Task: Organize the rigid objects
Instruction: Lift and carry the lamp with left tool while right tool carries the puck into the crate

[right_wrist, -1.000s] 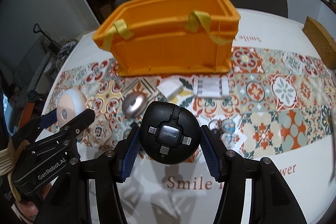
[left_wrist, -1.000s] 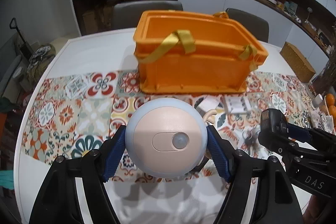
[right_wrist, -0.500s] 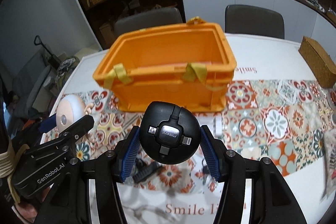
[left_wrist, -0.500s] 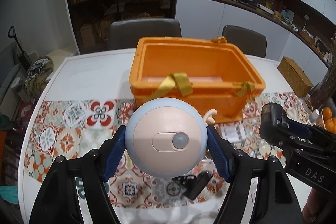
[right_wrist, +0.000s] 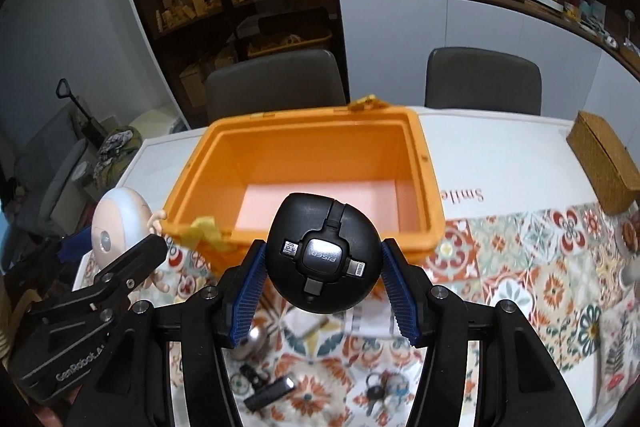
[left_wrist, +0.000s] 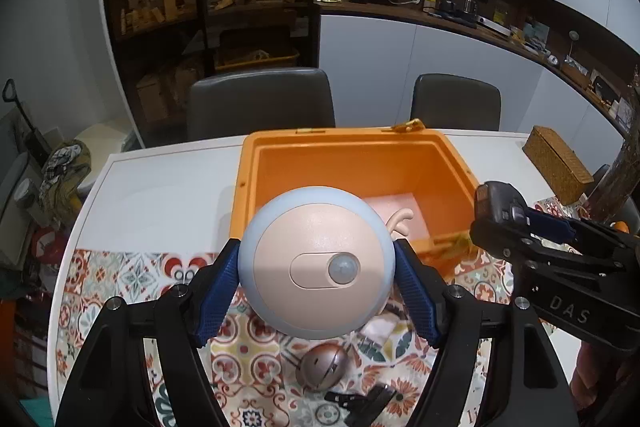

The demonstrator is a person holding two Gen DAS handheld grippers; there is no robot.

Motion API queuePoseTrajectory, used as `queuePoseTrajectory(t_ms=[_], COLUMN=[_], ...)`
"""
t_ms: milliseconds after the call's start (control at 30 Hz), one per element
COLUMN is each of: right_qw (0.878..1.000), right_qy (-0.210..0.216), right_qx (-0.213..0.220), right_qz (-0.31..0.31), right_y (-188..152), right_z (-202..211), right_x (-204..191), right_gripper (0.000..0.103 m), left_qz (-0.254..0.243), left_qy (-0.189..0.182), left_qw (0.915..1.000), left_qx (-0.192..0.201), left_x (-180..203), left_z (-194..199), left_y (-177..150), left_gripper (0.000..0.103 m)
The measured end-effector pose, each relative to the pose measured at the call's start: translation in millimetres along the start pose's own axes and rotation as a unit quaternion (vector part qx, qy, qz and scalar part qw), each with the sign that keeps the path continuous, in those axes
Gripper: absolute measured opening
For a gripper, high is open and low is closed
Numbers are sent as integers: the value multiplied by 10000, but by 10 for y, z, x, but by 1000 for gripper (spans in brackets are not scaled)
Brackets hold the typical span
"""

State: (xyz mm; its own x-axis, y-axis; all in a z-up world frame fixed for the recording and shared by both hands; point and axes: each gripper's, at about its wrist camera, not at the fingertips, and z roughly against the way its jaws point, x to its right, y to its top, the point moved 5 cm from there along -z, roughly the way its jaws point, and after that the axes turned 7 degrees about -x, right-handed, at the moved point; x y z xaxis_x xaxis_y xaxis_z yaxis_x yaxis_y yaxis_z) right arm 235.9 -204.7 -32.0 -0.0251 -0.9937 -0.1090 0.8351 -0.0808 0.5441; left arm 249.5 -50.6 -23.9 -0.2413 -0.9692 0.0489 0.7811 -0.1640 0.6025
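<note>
Two handheld grippers are raised side by side above a white table (left_wrist: 160, 187), each pinching one round object between blue ribbed pads. The left gripper (left_wrist: 316, 277) has its jaws clamped on the sides of a pale blue and peach dome-shaped sensor light (left_wrist: 316, 267). The right gripper (right_wrist: 323, 267) has its jaws clamped on a black round cable adapter hub (right_wrist: 323, 259) with four connector tips. Below them, on a colourful patterned tile-print table runner (right_wrist: 520, 267), lie one silver egg-shaped device (left_wrist: 322, 367), one black clip-like gadget (right_wrist: 267, 393), one bunch of keys (right_wrist: 378, 391) and white paper items. Just beyond stands one open orange plastic storage crate (right_wrist: 304, 155) with yellow strap handles, its pale floor bare. Farther right sits one woven straw box (right_wrist: 604, 163). Behind the table stand two grey chairs (right_wrist: 276, 83), then dark shelves.
</note>
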Motion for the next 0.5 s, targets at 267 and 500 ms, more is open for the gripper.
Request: queuePoseTrajectory(t_ms=[267,500], right_qw=[9994,9963], right_qy=[-71,-185], right_qx=[-329,-835], right_qz=[79,59], right_y=[382,525], right_z=[-265,-628], right_x=[32,92], right_gripper=[57,57], left_qz=[-57,-164], left_qy=[-123,-24], left_qw=[9993,9981], left_qx=[-337,-600], left_x=[8,26], left_z=[-299,-576], left_y=[301,492], left_gripper=[74,74])
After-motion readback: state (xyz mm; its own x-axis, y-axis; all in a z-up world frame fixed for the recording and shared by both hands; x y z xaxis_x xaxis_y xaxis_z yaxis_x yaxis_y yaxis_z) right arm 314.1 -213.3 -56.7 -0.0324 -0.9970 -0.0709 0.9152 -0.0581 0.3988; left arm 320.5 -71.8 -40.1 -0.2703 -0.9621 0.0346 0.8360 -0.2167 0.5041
